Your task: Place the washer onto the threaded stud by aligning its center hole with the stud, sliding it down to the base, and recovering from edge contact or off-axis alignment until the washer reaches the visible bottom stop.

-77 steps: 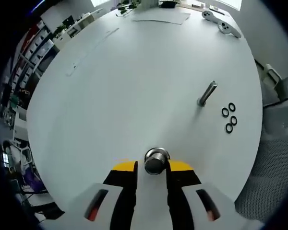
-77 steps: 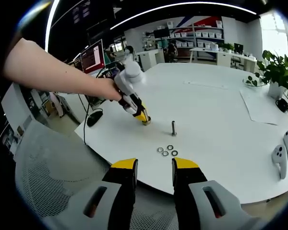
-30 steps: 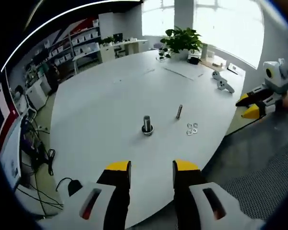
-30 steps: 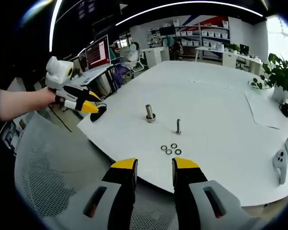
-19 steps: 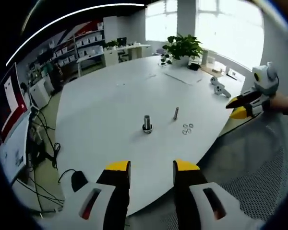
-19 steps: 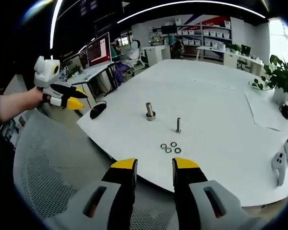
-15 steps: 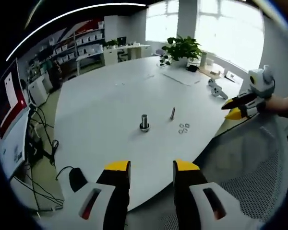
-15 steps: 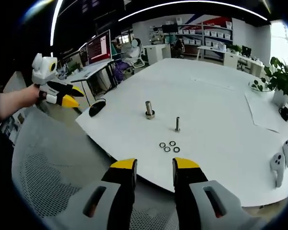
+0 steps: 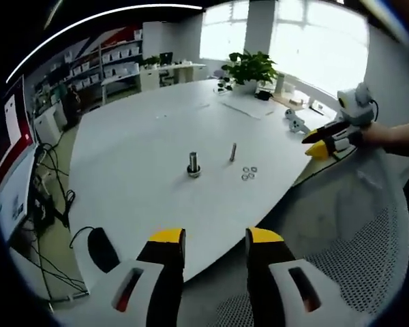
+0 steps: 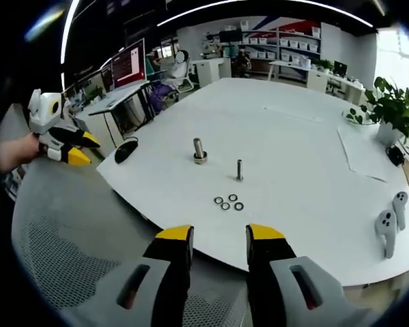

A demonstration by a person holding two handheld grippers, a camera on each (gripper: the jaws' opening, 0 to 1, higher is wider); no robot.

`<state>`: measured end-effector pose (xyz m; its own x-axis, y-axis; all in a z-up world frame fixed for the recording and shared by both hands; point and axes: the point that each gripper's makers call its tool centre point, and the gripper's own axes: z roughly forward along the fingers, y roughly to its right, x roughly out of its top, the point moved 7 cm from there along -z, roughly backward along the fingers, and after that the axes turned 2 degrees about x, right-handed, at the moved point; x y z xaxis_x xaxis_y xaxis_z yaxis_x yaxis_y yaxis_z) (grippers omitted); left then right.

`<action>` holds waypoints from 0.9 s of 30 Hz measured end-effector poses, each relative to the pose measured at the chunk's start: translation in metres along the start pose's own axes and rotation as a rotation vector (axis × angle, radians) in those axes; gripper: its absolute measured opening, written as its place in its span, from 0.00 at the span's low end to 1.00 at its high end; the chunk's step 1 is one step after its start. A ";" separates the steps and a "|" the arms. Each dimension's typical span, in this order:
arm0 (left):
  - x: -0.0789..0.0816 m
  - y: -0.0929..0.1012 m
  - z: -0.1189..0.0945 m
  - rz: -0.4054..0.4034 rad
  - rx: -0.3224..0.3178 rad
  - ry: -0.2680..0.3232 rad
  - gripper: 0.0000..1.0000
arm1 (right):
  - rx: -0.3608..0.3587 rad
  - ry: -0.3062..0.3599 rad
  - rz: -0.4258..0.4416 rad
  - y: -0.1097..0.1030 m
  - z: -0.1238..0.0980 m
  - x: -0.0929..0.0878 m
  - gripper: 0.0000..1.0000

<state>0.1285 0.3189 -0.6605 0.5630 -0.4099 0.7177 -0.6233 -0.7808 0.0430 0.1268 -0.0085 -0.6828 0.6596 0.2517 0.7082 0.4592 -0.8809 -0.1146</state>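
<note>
Both grippers are held off the white table [image 10: 307, 136], back over the grey mesh chair [image 10: 61, 266], and nothing is gripped by either. The left gripper [image 9: 215, 238] is seen with its jaws parted and empty, and the right gripper [image 10: 218, 235] likewise stands released with a clear gap between its yellow-tipped jaws. The washers [image 10: 228, 203] lie flat in a small cluster on the table, near its front edge, well ahead of the right gripper's jaws and almost on their line. Just beyond them the slim threaded stud [image 10: 239, 169] stands upright, its long axis vertical, and a thicker stud with a collar at its base [image 10: 200, 151] stands to its left in the right gripper view. In the left gripper view the washers [image 9: 248, 173] are found ahead and slightly right of the jaws, farther off. The right gripper is judged the nearer, so a washer would be reached by a forward and downward approach.
</note>
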 end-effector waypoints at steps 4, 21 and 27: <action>0.000 -0.003 0.002 -0.018 -0.017 0.011 0.33 | -0.008 -0.023 0.001 0.000 0.000 -0.002 0.34; 0.001 -0.011 0.005 -0.096 -0.046 0.070 0.32 | -0.055 -0.068 0.021 0.005 0.001 -0.007 0.34; 0.001 -0.007 0.006 -0.107 -0.080 0.084 0.34 | -0.076 -0.103 0.022 0.007 0.002 -0.011 0.34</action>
<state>0.1368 0.3210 -0.6638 0.5832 -0.2834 0.7613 -0.6056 -0.7763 0.1749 0.1240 -0.0167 -0.6923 0.7286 0.2686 0.6300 0.4003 -0.9134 -0.0737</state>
